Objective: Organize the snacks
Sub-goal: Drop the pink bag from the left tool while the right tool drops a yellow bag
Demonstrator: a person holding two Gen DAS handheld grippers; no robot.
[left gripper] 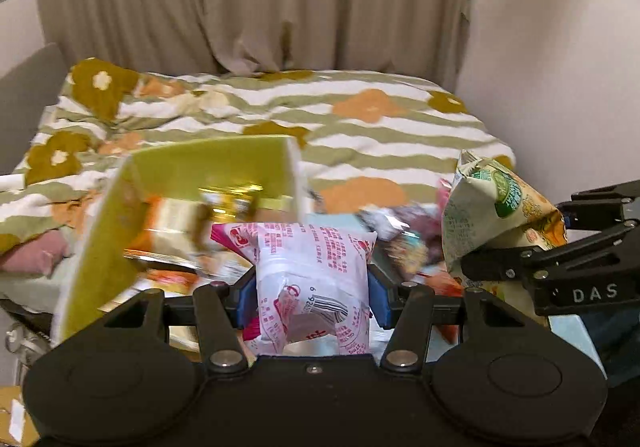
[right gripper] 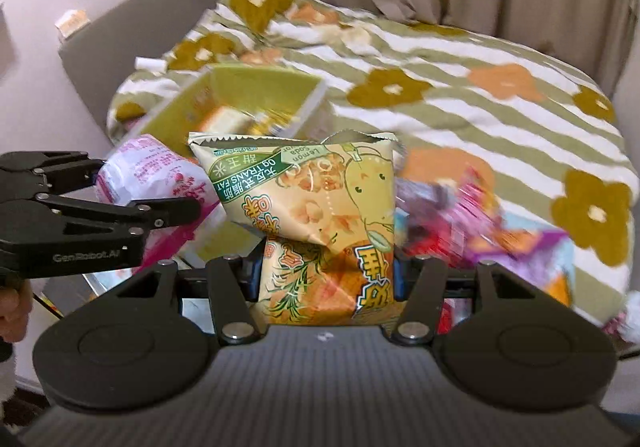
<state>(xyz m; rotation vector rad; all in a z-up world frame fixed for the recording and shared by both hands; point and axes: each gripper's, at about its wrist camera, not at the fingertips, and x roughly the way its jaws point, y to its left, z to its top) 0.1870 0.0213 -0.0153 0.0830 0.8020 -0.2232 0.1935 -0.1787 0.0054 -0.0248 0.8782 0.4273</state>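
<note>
The left claw (left gripper: 312, 287) is clamped on a pink-and-white packet (left gripper: 312, 267) with a barcode. The right claw (right gripper: 328, 275), beside it, grips a snack bag (right gripper: 308, 187) printed "Lemon Soda" and "0g TRANS FAT". Beyond both stands the green box (right gripper: 224, 95).

Soft, even indoor light fills both views, with no hard shadows and no clear source; only the shiny gold foil wrapper (left gripper: 230, 199) throws a small glare. The open yellow-green cardboard box (left gripper: 208, 167) and the loose heap of colourful snack packets (right gripper: 472, 215) are smeared by motion blur. Fisheye distortion bends the striped floral bed cover (right gripper: 460, 59) and darkens the frame corners.
</note>
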